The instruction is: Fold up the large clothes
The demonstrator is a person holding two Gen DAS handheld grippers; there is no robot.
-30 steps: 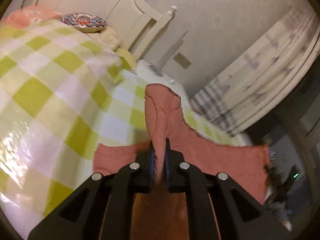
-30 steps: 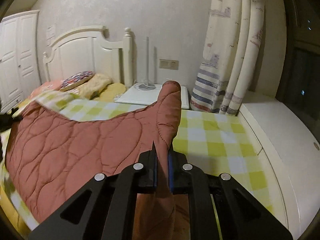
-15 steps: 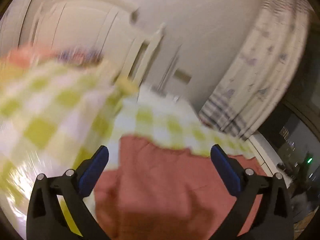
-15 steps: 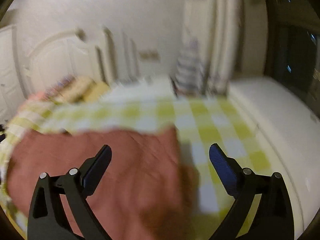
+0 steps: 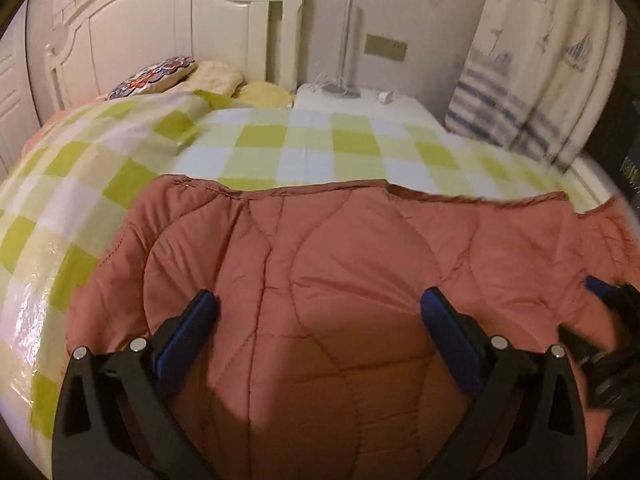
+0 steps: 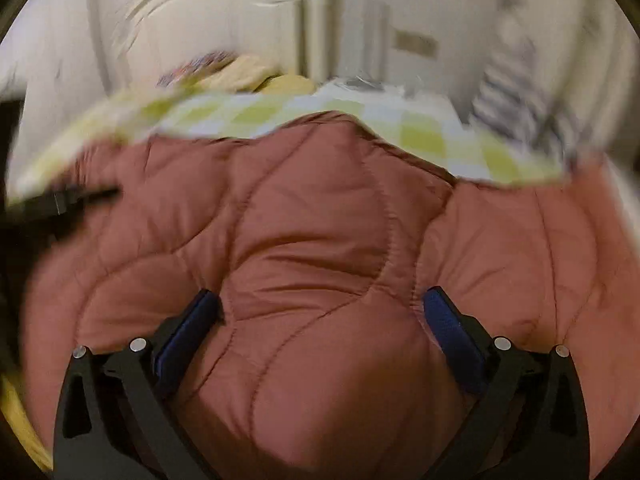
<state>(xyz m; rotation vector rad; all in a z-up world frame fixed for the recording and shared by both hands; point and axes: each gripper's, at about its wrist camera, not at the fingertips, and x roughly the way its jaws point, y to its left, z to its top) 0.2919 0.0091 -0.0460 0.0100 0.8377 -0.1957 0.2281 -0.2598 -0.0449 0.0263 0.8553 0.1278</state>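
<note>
While over the quilted garment, left gripper and right gripper, both spread wide, empty.

Left gripper: jaws spread wide above the rust-red quilted garment, which lies flat on the green-and-white checked bedspread; right gripper at garment's right edge

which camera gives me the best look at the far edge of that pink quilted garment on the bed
The left wrist view: it is sharp, and the rust-pink quilted garment shows its whole far hem lying across the green-and-white checked bedspread. The right wrist view shows the same garment, but motion-blurred and with its far edge less distinct.
</note>
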